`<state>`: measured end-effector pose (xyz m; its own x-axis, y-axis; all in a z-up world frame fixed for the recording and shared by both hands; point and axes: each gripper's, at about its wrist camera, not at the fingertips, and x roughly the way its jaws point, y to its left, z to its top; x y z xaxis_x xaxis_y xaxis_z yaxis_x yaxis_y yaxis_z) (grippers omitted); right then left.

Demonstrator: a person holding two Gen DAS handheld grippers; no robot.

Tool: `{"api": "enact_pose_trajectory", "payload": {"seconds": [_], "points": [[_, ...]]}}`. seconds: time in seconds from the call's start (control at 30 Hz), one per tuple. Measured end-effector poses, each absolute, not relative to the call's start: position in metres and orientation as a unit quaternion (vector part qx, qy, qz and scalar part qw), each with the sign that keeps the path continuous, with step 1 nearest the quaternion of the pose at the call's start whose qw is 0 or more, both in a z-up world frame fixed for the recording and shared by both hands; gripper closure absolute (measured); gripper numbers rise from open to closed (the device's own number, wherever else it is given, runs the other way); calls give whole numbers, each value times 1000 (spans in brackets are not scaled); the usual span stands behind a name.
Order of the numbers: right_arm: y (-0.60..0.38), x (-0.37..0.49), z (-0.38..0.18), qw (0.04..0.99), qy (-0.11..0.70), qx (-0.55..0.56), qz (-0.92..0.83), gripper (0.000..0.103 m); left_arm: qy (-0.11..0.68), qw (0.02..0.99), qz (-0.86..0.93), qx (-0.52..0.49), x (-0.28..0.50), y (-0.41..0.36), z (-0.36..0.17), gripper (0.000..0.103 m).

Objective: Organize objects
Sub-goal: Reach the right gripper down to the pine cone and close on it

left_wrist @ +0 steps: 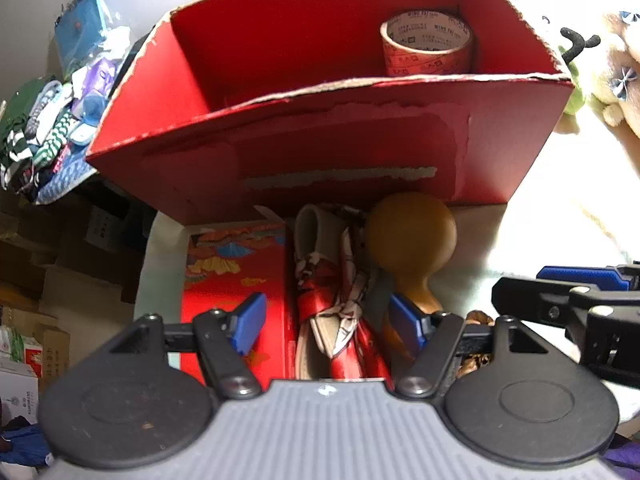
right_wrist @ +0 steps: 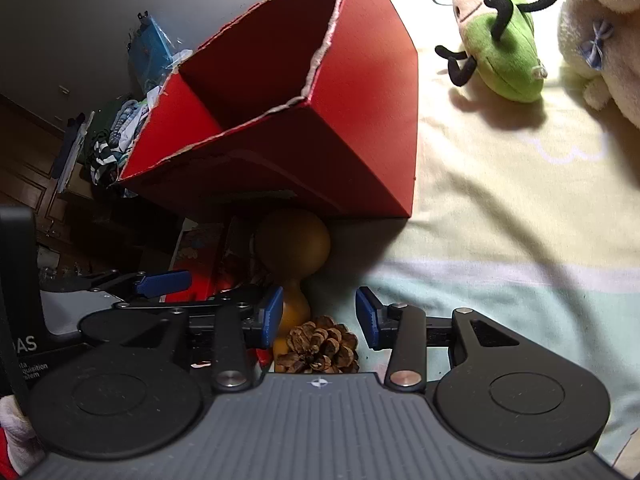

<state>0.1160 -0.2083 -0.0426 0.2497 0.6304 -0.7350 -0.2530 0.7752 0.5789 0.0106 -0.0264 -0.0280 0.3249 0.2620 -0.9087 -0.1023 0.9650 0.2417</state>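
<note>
Left hand-held gripper (left_wrist: 326, 320) is shown spread over a knotted scarf (left_wrist: 340, 300); right hand-held gripper (right_wrist: 318, 316) is spread around a pinecone (right_wrist: 320, 346), before the red box (right_wrist: 280, 120) on the bed (right_wrist: 500, 220).

I see the open red box (left_wrist: 320, 152) filling the upper frame, tape roll (left_wrist: 427, 42) upright in its far right corner
</note>
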Motion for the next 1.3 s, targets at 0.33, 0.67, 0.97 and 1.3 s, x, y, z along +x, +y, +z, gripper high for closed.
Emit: {"api": "enact_pose_trajectory", "payload": {"seconds": [0.33,0.67,0.97,1.3], "points": [[-222,114,-54,754,562,189,282,53,559,826,59,46,-4,-16,-22,32],[-225,111,-66,712,592,225,304,53,545,837,-56,19,-29,-29,-15,38],[-224,113,-78,683,616,243,308,51,543,830,-129,-1,-33,-51,-27,44],[-239,114,-79,663,622,277,311,60,541,828,-146,-11,-23,-56,-34,50]]}}
